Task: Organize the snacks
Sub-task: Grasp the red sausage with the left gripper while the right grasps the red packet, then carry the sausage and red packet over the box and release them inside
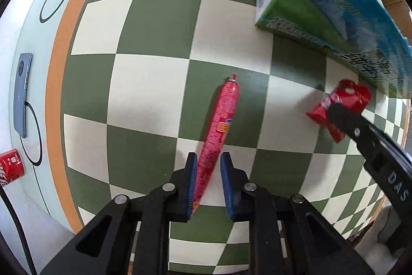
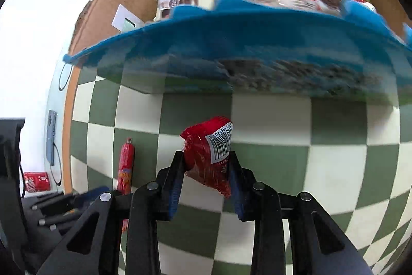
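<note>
Sausage sits clamped in left gripper; right gripper pinches red packet.

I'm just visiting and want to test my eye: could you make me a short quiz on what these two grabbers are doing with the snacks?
1. True or false: the left gripper holds the sausage stick.
2. What does the right gripper hold? A) a cola can B) a red snack packet C) a phone
3. What pattern covers the table?

Key:
1. True
2. B, the red snack packet
3. Green and white checks
</note>
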